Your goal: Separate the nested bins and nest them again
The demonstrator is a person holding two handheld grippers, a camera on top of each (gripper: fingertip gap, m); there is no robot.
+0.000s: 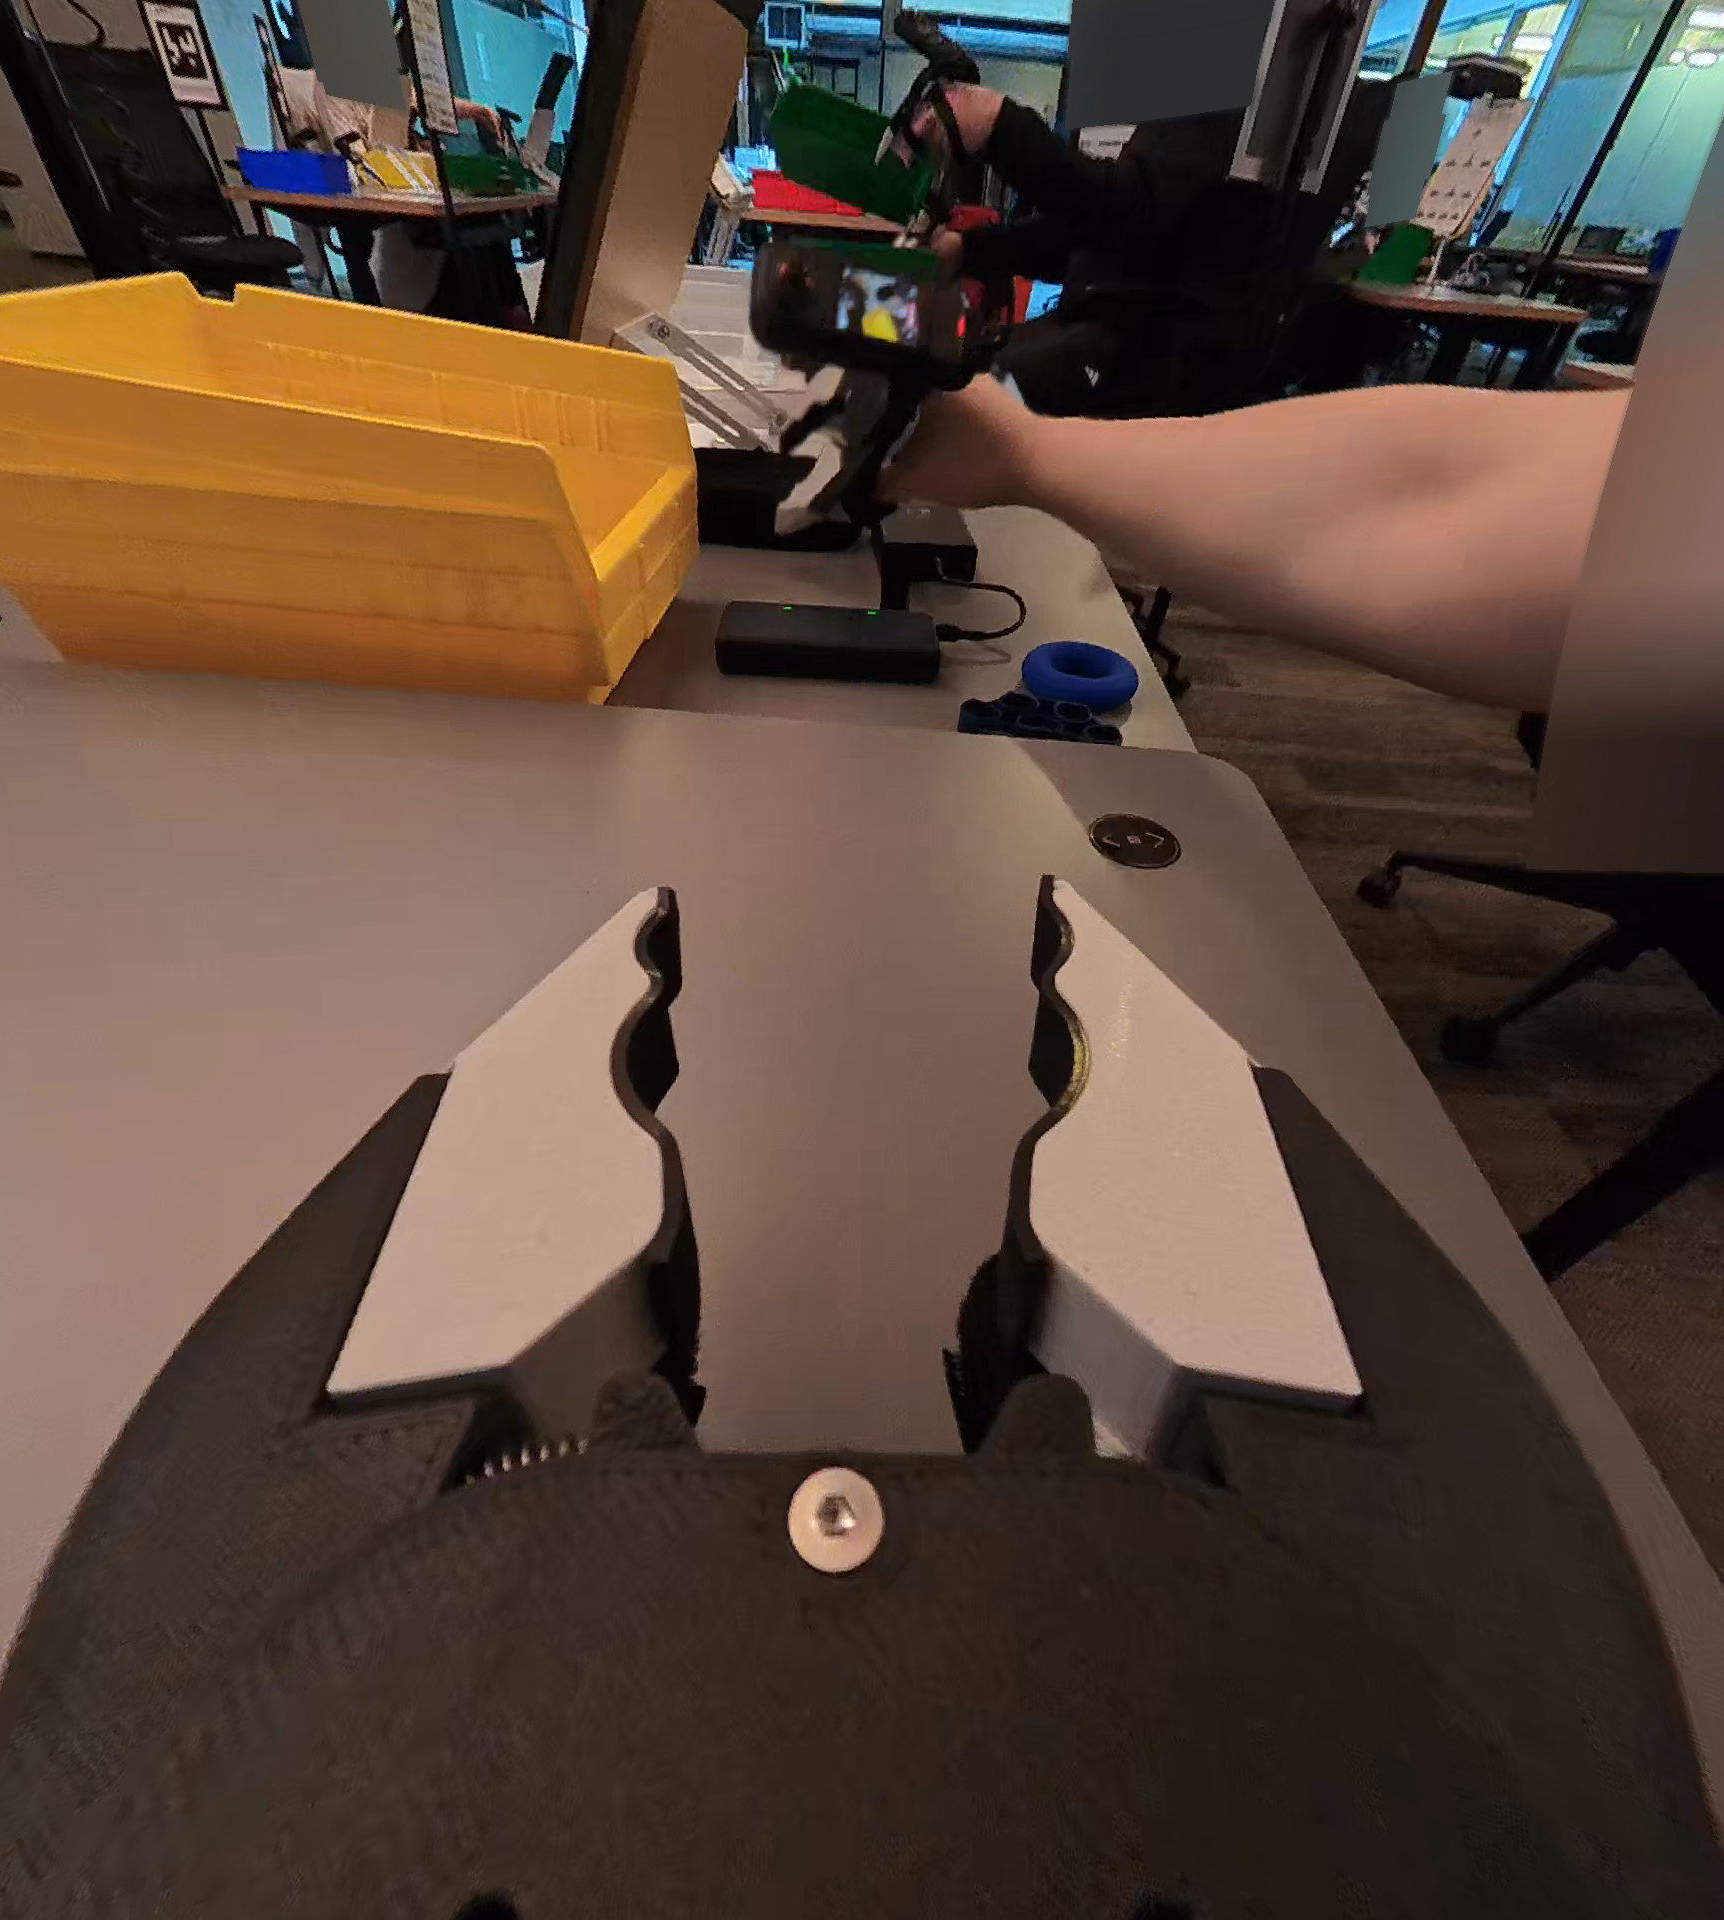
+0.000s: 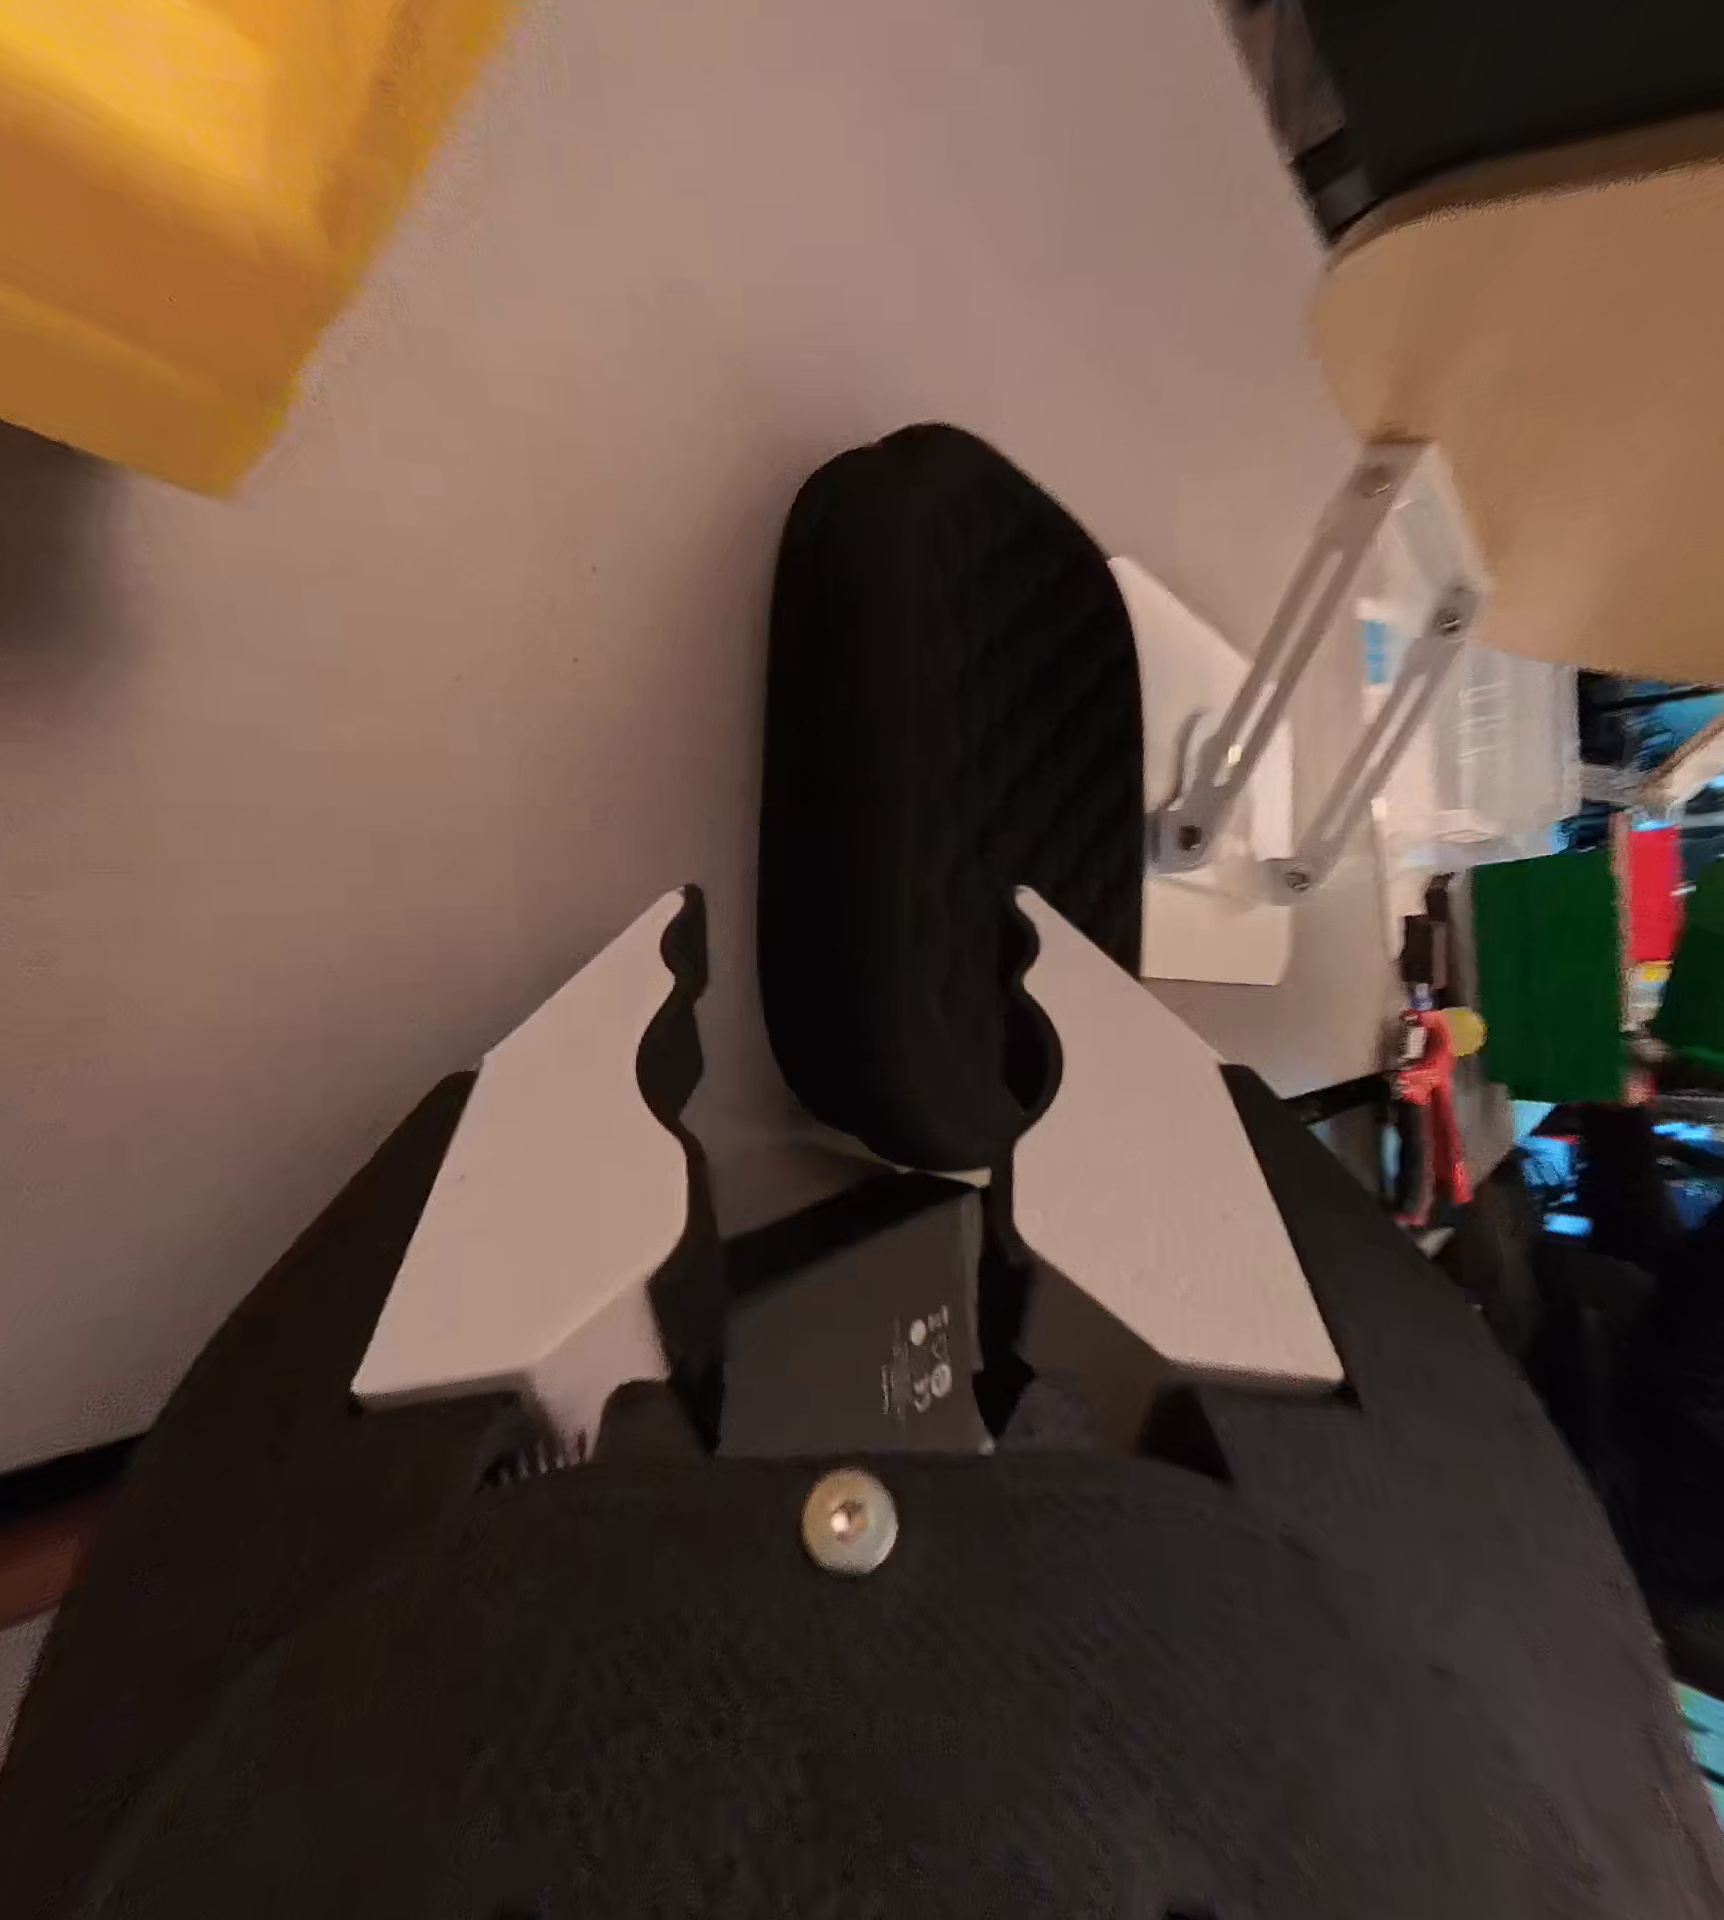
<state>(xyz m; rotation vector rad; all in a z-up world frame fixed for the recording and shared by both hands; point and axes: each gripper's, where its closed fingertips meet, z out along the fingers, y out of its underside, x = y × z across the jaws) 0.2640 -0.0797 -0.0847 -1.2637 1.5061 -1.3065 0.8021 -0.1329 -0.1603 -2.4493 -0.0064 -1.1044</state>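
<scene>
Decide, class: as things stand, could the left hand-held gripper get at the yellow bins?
Probably yes. The left hand-held gripper is open and holds nothing, and only bare table lies between it and the yellow bins, ahead to its left. The right hand-held gripper is off beside the bins.

Grey table [image 1: 422,883] carries the nested yellow bins [image 1: 318,499] at its far left. Right of the bins lie a black power pack [image 1: 827,644] with cable, then a blue ring [image 1: 1079,673] on a blue block [image 1: 1034,722]. Behind the pack sits a black rounded object [image 2: 941,790].
</scene>
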